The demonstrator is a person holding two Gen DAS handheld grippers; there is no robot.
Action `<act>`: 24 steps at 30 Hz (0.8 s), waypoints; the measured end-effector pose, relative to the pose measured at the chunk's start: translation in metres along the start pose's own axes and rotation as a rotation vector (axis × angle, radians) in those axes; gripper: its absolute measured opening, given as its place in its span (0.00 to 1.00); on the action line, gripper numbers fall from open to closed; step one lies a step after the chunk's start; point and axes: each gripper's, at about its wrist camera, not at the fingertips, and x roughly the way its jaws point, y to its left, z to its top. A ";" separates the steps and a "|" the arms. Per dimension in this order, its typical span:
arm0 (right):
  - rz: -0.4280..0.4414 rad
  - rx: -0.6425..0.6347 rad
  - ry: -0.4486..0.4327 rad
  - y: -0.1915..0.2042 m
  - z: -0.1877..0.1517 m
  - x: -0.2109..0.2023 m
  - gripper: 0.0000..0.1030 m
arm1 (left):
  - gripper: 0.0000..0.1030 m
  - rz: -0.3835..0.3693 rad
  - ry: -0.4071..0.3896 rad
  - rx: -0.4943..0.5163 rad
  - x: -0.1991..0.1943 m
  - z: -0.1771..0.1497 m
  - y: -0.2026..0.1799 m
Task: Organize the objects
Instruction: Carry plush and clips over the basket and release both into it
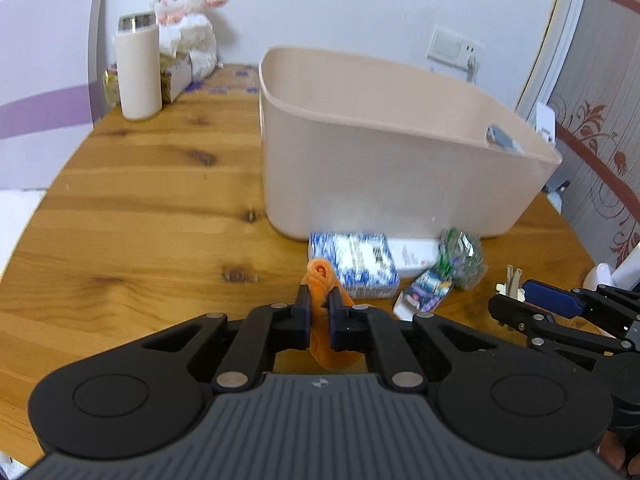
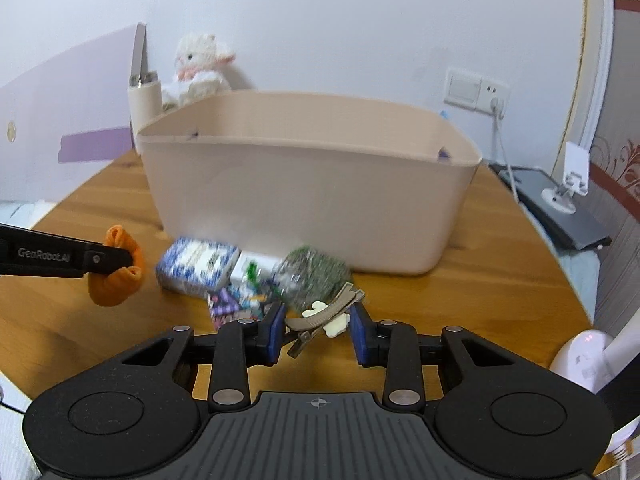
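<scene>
An orange cloth roll is clamped in the left gripper above the desk. A hair clip lies between the right gripper's parted jaws, ungrasped. Boxes and packets wait unsorted before the beige bin.

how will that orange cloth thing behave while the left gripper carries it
Probably soft and floppy: the orange cloth bulges and sags around the left gripper pinching it. Likely light, since it hangs without dragging the fingers down. It seems unlikely to slip, being squeezed tight.
</scene>
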 end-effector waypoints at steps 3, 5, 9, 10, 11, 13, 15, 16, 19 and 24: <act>-0.012 0.007 -0.036 -0.005 0.010 -0.007 0.31 | 0.09 0.001 -0.039 0.011 -0.010 0.009 -0.001; -0.022 0.010 -0.061 -0.009 0.018 -0.011 0.31 | 0.09 0.003 -0.065 0.018 -0.016 0.015 -0.002; -0.044 0.005 -0.114 -0.015 0.035 -0.019 0.31 | 0.09 -0.002 -0.109 0.030 -0.023 0.029 -0.005; -0.050 0.001 -0.126 -0.016 0.040 -0.020 0.31 | 0.09 -0.003 -0.120 0.033 -0.024 0.033 -0.006; -0.056 -0.001 -0.137 -0.017 0.044 -0.021 0.31 | 0.09 -0.003 -0.129 0.036 -0.025 0.037 -0.007; -0.064 -0.002 -0.156 -0.020 0.054 -0.022 0.31 | 0.09 -0.004 -0.145 0.040 -0.025 0.046 -0.009; -0.072 -0.002 -0.172 -0.022 0.065 -0.020 0.31 | 0.09 -0.005 -0.163 0.048 -0.025 0.056 -0.012; -0.077 -0.003 -0.179 -0.023 0.069 -0.019 0.31 | 0.09 -0.004 -0.172 0.053 -0.025 0.060 -0.014; -0.081 -0.009 -0.198 -0.025 0.083 -0.015 0.31 | 0.09 0.008 -0.205 0.075 -0.025 0.075 -0.019; -0.080 -0.008 -0.204 -0.027 0.101 0.004 0.31 | 0.09 0.025 -0.227 0.102 -0.009 0.099 -0.029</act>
